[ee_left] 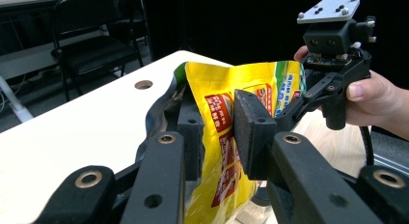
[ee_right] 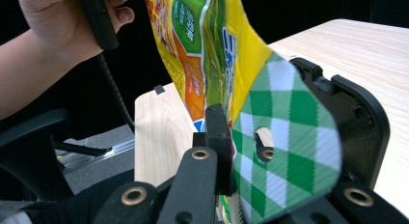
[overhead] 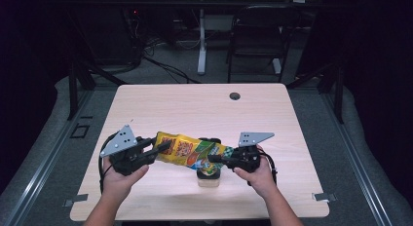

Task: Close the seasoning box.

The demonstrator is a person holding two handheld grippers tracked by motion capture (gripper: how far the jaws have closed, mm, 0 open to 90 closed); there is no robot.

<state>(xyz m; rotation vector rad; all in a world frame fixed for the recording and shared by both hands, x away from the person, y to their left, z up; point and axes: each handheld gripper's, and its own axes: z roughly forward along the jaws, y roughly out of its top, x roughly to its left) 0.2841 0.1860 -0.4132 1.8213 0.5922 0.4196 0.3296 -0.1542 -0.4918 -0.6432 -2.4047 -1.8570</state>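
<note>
Table (overhead: 146,104) bare except a small jar (overhead: 208,177) near my edge. Snack bag (overhead: 187,150) held in the air above it, stretched between both tongs so its mouth can tip over the jar, I judge. Right gripper (overhead: 219,159) clamps the checkered end. Left gripper (overhead: 158,149) straddles the open end, jaws partly apart.

No words or numbers can be read. The yellow snack bag (overhead: 187,150) has print on it. In the left gripper view the bag (ee_left: 226,118) shows red patches with pale marks and a strip of blue letters near its top edge, but they are too blurred and small to make out. In the right gripper view there are blue letters on the yellow part and a green patch with pale marks, also too blurred to read.
</note>
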